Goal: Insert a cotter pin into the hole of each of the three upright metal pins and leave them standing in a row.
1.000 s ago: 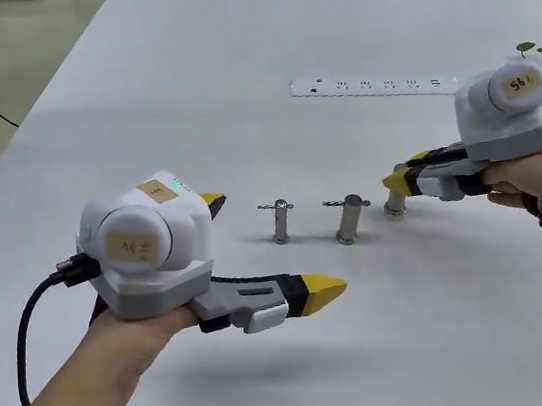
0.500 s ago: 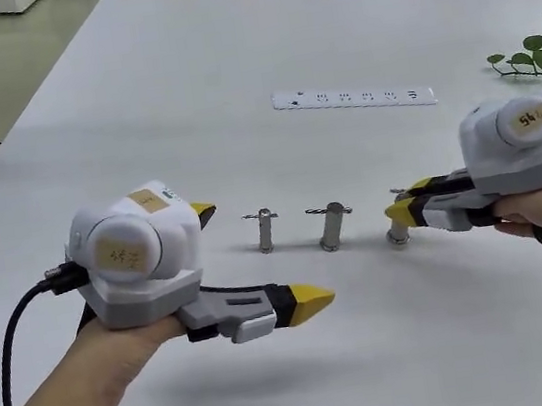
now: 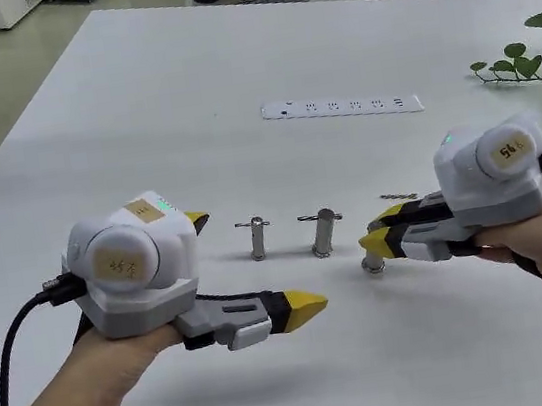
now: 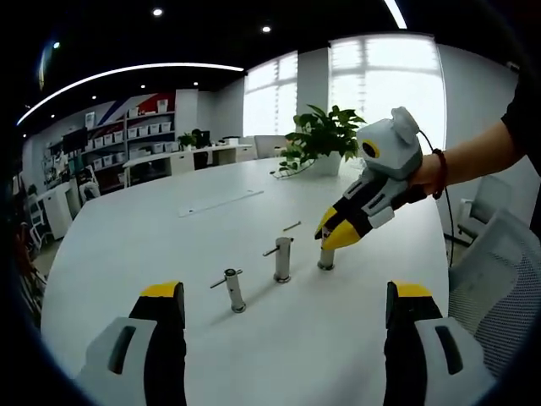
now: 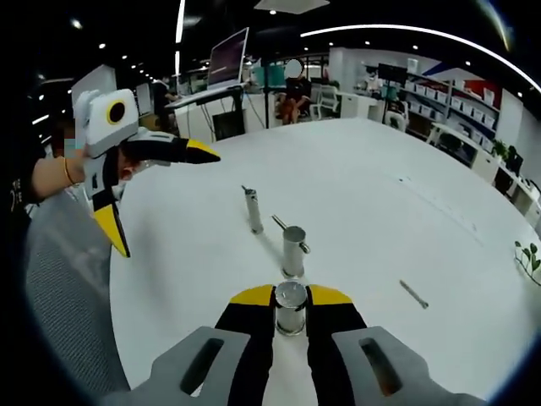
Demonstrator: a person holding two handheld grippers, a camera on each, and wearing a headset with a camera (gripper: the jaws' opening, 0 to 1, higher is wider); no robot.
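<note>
- Row of three, upright in the middle of the table point(image 3: 136, 101): first pin point(image 3: 257, 237), second pin point(image 3: 323, 232), third pin point(image 5: 290, 311) at the right end
- power strip point(image 3: 340, 106) lies beyond the row, toward the far edge
- first two carry fitted cotter pins point(image 3: 306, 218) through the top; third has none
- right gripper point(image 3: 382, 229): jaws narrow, clamped on the third pin, whose foot shows below the tips and seems to sit on the table
- left gripper point(image 4: 285, 294): jaws wide, holding nothing, hanging on the near-edge side of the row, apart from it
- loose cotter pin point(image 3: 398, 196) lies flat just beyond the right gripper, between the row and the power strip
- step in hand, by judgement: steady the third pin and fetch the last cotter pin
- to do it well: clamp looks high, cross hole too small to make out, so make sure the jaws leave it clear; hold the pin plumb and in line with the other two; pinch the cotter pin near its head, legs free, line it with the hole, push straight; mind the second pin when reaching across
</note>
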